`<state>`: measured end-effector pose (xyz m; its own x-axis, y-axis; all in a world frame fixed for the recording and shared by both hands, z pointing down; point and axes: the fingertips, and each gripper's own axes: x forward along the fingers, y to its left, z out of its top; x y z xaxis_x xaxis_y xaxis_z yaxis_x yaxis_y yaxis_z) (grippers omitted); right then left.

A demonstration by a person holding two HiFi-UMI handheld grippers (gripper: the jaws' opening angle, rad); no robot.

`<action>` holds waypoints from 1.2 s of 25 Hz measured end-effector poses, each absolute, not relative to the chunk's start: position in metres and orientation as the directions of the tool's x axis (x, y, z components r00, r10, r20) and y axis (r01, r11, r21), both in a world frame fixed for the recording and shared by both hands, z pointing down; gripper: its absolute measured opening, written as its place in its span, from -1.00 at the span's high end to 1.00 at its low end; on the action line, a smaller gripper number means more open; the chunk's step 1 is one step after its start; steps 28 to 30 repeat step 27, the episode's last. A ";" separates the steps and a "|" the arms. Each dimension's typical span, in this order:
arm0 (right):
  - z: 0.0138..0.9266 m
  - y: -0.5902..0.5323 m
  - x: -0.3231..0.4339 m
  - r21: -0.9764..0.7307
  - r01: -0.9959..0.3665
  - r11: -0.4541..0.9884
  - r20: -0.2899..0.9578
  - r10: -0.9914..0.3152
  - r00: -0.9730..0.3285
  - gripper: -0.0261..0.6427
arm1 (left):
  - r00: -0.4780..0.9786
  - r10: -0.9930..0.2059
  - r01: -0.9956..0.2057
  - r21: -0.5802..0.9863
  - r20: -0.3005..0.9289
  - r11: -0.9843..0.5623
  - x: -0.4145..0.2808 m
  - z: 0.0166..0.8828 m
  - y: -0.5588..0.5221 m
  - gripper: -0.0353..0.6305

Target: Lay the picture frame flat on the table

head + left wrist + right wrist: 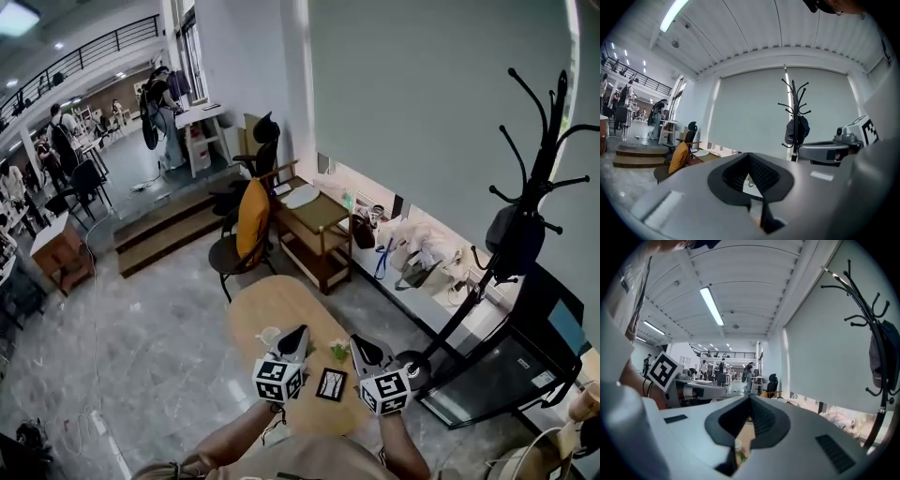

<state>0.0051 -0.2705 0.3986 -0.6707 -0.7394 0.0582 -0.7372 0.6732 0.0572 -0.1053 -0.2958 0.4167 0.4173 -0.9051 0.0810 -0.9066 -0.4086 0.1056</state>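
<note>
The black picture frame appears to lie flat on the small round wooden table, near its front edge. Both grippers are held up above the table, one on each side of the frame and apart from it. My left gripper is to the frame's left, its jaws closed together with nothing between them. My right gripper is to the frame's right, and its jaws also meet at the tips and hold nothing. Neither gripper view shows the frame.
A white cup and a small green plant stand on the table beyond the frame. A black coat stand rises at the right. A chair with an orange jacket and a wooden side table lie beyond.
</note>
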 end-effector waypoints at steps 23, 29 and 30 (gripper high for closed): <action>0.400 -0.251 -0.006 0.081 -0.751 0.655 0.102 -0.755 -0.648 0.90 | 0.522 -0.849 -0.847 0.165 0.085 -0.505 -0.076 0.423 -0.289 0.88; 0.396 -0.251 -0.009 0.085 -0.745 0.662 0.105 -0.750 -0.654 0.90 | 0.534 -0.841 -0.841 0.153 0.085 -0.519 -0.079 0.423 -0.288 0.88; 0.396 -0.251 -0.009 0.085 -0.745 0.662 0.105 -0.750 -0.654 0.90 | 0.534 -0.841 -0.841 0.153 0.085 -0.519 -0.079 0.423 -0.288 0.88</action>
